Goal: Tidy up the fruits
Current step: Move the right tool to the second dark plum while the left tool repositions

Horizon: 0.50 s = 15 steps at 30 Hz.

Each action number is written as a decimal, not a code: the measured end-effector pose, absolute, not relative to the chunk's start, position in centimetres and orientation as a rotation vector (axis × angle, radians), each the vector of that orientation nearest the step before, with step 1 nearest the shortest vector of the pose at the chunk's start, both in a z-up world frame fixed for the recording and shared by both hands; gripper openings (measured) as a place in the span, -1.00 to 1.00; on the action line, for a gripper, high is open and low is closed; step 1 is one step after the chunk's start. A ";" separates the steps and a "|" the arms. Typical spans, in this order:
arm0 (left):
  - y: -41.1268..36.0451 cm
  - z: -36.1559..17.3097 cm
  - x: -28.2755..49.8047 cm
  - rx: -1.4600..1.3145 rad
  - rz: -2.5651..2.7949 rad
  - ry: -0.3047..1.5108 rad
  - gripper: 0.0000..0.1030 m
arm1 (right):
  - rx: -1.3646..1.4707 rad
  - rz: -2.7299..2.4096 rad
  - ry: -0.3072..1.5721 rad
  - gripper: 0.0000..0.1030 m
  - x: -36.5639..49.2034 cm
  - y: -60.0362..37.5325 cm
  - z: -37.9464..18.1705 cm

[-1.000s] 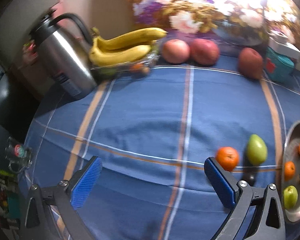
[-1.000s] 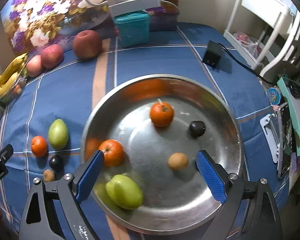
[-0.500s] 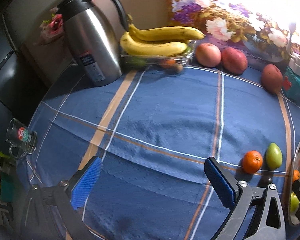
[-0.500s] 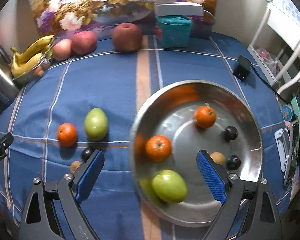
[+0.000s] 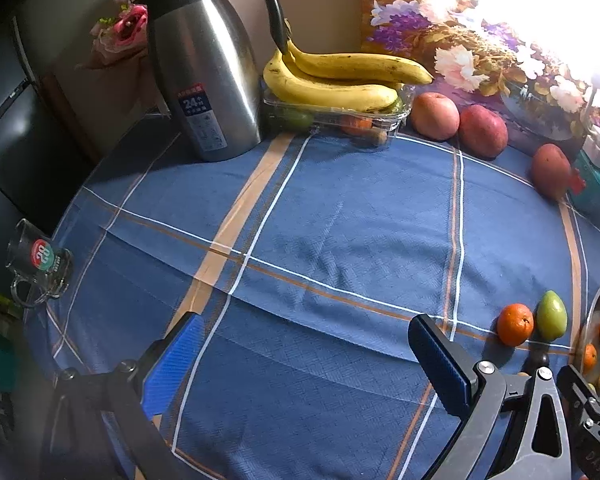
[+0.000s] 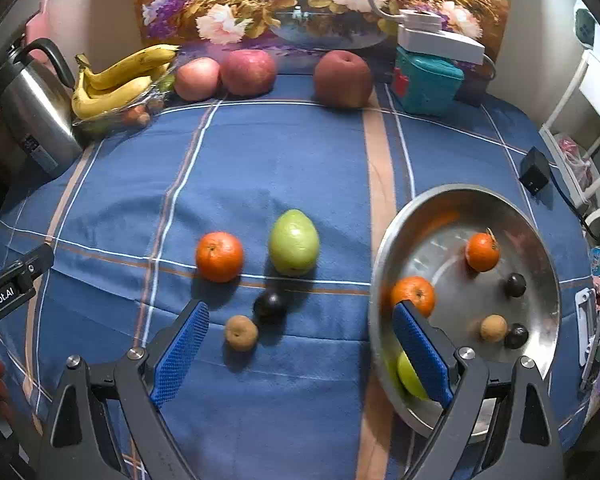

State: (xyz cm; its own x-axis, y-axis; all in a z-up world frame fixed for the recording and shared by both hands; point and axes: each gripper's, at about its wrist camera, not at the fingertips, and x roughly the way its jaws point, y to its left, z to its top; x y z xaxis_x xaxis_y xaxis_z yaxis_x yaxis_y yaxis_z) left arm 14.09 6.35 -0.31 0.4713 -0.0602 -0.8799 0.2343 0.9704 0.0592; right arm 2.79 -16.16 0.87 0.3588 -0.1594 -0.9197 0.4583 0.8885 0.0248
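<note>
Right gripper [image 6: 300, 344]: jaws spread wide, empty, over the blue checked tablecloth [image 6: 260, 168]. Between its fingers lie a small brown fruit [image 6: 241, 333] and, touching it at 1 o'clock, a dark plum [image 6: 270, 306]. Beyond them at 12 o'clock: an orange [image 6: 219, 256] and a green mango [image 6: 294, 242], side by side, apart. Steel bowl [image 6: 540, 240] at 3 o'clock holds two oranges, two dark plums, one brown fruit and a green fruit partly hidden behind the right finger. Left gripper [image 5: 300, 360]: jaws spread wide, empty, over bare cloth. Far edge: bananas [image 5: 340, 76] on a clear tray, three red apples, a steel jug [image 5: 204, 80].
</note>
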 end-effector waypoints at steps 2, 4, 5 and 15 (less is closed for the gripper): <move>6.2 -0.5 14.1 0.182 -0.193 1.071 1.00 | 0.309 -0.396 1.137 0.82 2.9 -16.0 0.8; 5.8 -0.6 14.1 0.188 -0.204 1.075 1.00 | 0.327 -0.387 1.138 0.82 3.1 -16.0 0.8; 5.6 -0.6 14.0 0.190 -0.211 1.077 1.00 | 0.338 -0.383 1.136 0.82 3.1 -16.1 0.7; 3.0 -2.0 13.8 0.197 -0.278 1.121 1.00 | 0.415 -0.388 1.108 0.82 3.3 -16.9 0.0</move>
